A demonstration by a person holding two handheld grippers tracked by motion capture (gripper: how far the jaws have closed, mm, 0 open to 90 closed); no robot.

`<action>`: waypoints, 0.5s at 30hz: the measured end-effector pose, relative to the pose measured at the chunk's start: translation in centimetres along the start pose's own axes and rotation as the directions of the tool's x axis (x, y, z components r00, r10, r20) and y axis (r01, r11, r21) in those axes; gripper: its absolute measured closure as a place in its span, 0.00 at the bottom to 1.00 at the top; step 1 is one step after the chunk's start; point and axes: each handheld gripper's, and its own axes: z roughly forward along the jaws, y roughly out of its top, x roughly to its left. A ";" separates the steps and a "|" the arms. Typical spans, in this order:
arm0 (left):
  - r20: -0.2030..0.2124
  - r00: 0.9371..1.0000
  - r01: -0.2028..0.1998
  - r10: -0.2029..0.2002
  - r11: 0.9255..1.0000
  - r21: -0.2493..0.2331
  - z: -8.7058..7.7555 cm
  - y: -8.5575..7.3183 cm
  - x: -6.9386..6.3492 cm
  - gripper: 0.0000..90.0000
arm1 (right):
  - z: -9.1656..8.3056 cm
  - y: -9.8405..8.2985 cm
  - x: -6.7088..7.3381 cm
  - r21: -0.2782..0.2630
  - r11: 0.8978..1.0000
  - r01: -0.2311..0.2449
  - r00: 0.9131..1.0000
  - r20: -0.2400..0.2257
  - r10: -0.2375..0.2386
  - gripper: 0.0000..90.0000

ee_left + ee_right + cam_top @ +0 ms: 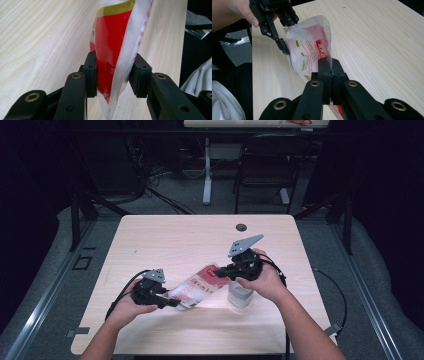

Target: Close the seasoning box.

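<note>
Two grippers engaged on one red-and-white bag [197, 287], held above surface [165, 240] between them. Left gripper [172, 303]: jaws clamped across bag's bulging end. Right gripper [218, 271]: jaws pressed together on opposite edge. Grasp judged done; opening or emptying judged left. Clear jar [240, 296] stood beside right hand [265, 282].

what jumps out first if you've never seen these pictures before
A red and white plastic packet is held off the light wooden table near its front edge, stretched between the two tongs. The left tongs clasp one end, the right tongs pinch the other flat. A small clear container stands under the right hand.
</note>
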 end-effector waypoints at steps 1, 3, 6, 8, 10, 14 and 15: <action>-0.002 1.000 0.001 -0.001 1.000 0.001 0.0 0.0 0.0 0.71 | 0.0 -0.1 0.0 -0.004 1.000 0.000 1.000 0.000 0.000 0.99; -0.005 1.000 -0.002 0.002 1.000 0.004 -0.1 0.1 -0.1 0.71 | -0.1 -0.2 0.1 -0.008 1.000 0.002 1.000 0.002 -0.002 0.99; -0.009 1.000 -0.005 0.005 1.000 0.008 -0.3 0.3 -0.2 0.71 | -0.2 -0.4 0.2 -0.020 1.000 0.002 1.000 0.006 -0.002 0.99; -0.007 1.000 -0.013 0.013 1.000 0.013 -0.6 0.4 -0.2 0.71 | -0.2 -0.4 0.2 -0.029 1.000 0.000 1.000 0.009 0.000 0.99; -0.013 1.000 -0.018 0.018 1.000 0.013 -0.9 0.6 -0.2 0.71 | -0.4 -0.4 0.3 -0.033 0.999 0.007 1.000 0.012 -0.006 0.99; -0.007 1.000 -0.011 0.011 1.000 0.010 -1.5 0.7 -0.3 0.71 | -0.6 -0.7 0.4 -0.056 0.998 -0.001 1.000 0.011 0.001 0.99; -0.004 1.000 -0.008 0.008 1.000 0.009 -1.5 0.8 -0.4 0.71 | -0.6 -0.8 0.4 -0.057 0.998 -0.003 1.000 0.011 0.004 0.99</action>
